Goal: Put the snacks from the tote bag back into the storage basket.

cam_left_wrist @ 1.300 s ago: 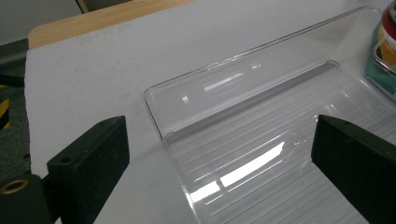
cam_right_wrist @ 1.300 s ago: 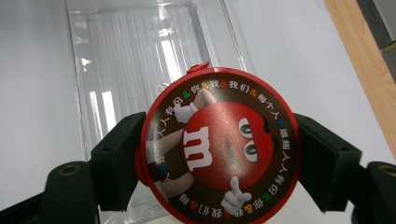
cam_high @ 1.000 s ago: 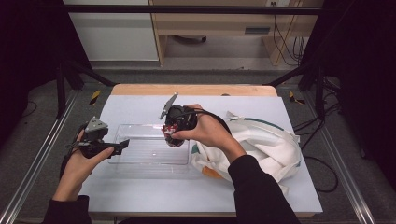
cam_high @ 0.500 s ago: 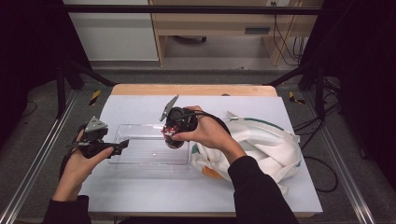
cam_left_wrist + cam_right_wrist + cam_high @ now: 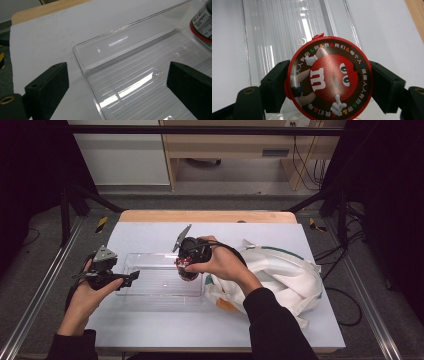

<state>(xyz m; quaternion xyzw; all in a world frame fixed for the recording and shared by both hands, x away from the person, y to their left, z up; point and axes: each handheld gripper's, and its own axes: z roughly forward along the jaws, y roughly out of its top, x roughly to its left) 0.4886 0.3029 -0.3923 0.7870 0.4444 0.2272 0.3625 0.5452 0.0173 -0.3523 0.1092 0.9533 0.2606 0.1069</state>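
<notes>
Candy tub (image 5: 329, 76) sits clamped between your right gripper's (image 5: 329, 82) jaws, lid facing you, with the clear tray (image 5: 287, 30) just beyond it. Your left gripper (image 5: 117, 82) is spread wide and holds nothing; the tray's near corner (image 5: 82, 65) lies between its jaws, and the tub (image 5: 202, 22) stands past the right jaw.

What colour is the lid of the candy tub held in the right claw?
Red rim around a brown face with a red cartoon character, clearest in the right gripper view: candy tub lid.
</notes>
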